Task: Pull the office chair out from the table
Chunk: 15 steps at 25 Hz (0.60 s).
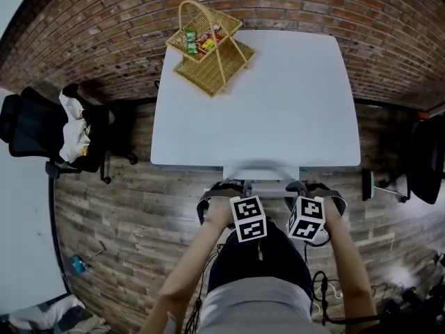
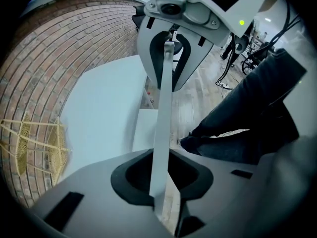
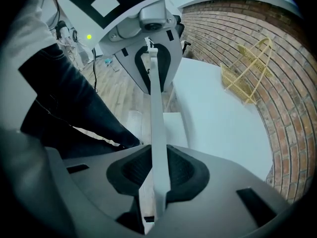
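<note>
The office chair [image 1: 261, 173] is tucked under the white table [image 1: 278, 103]. Only the pale top edge of its back and its dark armrests [image 1: 208, 202] show at the table's near side. My left gripper [image 1: 242, 199] and right gripper [image 1: 300, 199] point steeply down side by side, each shut on that thin grey back edge. In the left gripper view the edge [image 2: 163, 128] runs up from between my left gripper's [image 2: 161, 185] jaws to the right gripper [image 2: 171, 58]. The right gripper view shows the same strip [image 3: 156, 123] pinched by the right gripper [image 3: 158, 180].
A wicker basket [image 1: 208, 47] with snack packets sits at the table's far left corner. A black chair draped with clothes [image 1: 59, 131] stands to the left, and another dark chair [image 1: 425, 160] to the right. Cables [image 1: 327, 294] lie on the wood floor. A brick wall [image 1: 104, 26] stands behind.
</note>
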Motion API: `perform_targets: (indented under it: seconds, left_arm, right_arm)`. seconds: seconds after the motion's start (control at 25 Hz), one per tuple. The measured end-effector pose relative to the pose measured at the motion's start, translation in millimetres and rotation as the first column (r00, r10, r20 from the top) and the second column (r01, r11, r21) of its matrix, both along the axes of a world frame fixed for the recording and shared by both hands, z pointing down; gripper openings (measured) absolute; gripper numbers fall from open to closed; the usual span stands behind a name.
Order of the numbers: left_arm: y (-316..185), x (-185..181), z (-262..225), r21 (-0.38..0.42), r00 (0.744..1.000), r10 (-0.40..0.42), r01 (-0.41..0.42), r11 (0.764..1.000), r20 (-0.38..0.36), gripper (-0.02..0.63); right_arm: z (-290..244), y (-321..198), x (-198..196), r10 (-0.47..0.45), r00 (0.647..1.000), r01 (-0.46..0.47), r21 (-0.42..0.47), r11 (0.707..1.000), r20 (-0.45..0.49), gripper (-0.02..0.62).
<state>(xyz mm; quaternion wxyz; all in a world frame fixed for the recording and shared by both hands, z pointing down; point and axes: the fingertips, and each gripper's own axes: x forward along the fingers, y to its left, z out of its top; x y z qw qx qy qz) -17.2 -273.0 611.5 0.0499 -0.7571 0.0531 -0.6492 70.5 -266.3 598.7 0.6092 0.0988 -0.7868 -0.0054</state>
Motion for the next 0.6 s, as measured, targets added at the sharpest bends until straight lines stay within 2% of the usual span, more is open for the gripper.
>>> perform_targets:
  seconds: [0.32, 0.6]
  left_arm:
    - [29.2, -3.9, 1.2, 0.0, 1.0, 0.006, -0.006, 1.0, 0.006, 0.086]
    - [72.0, -3.4, 0.9, -0.004, 1.0, -0.024, 0.024, 1.0, 0.007, 0.087]
  right_arm:
    - [0.8, 29.0, -3.8, -0.006, 1.0, 0.006, 0.003, 1.0, 0.002, 0.086]
    - [1.3, 70.2, -2.4, -0.019, 1.0, 0.019, -0.005, 1.0, 0.003, 0.086]
